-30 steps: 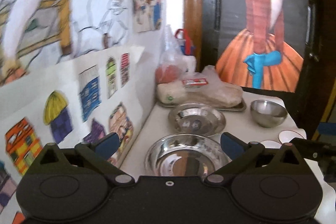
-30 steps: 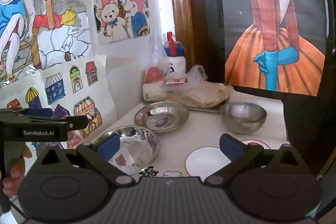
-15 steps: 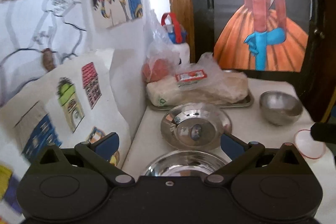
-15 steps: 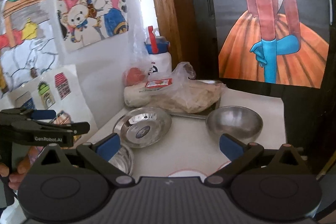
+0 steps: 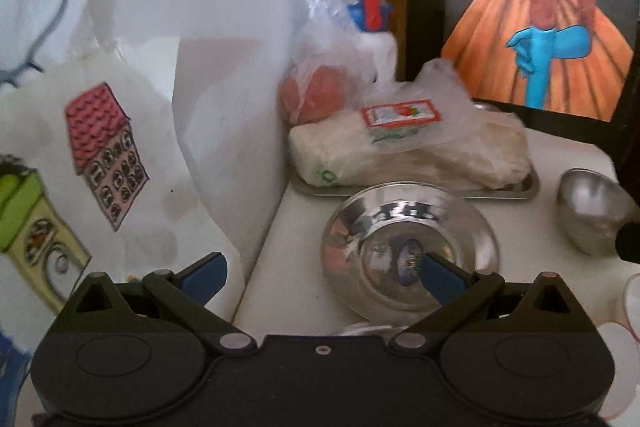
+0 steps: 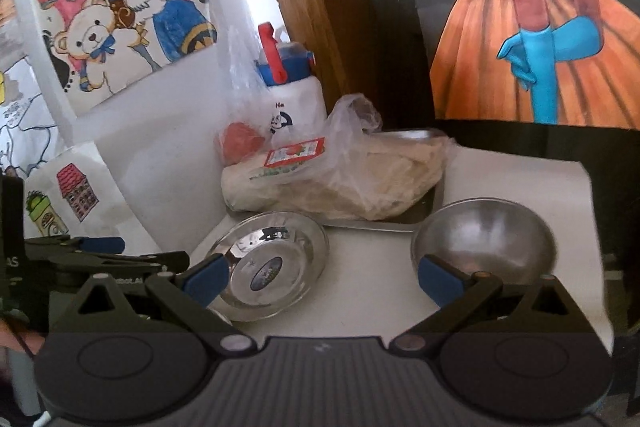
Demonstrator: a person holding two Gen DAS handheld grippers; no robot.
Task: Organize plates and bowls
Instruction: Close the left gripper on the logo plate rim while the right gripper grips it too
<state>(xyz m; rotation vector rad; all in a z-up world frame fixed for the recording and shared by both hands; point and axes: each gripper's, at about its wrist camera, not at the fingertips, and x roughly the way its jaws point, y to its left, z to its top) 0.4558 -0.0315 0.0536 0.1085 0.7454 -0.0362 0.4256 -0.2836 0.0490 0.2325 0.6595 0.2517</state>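
Steel plate (image 5: 410, 251) lay on the worktop (image 6: 372, 275) before the food tray (image 5: 528, 189), steel bowl (image 6: 484, 245) just to its right. Left tool (image 5: 322, 273) and right tool (image 6: 322, 273) both gaped empty, probably lining up for plate and bowl.

This is looking like a lived-in home, a corner where a white counter (image 6: 508, 183) is meeting a wall. Hand-coloured children's drawings (image 6: 116, 7) are hanging on that wall, with paper houses (image 5: 106, 155) below them. Bagged food (image 6: 340, 179) is sitting on a steel tray (image 5: 516, 187), a water bottle (image 6: 292, 95) is standing behind it, and a steel plate (image 6: 276, 263) and steel bowl (image 6: 484, 239) are lying nearby.
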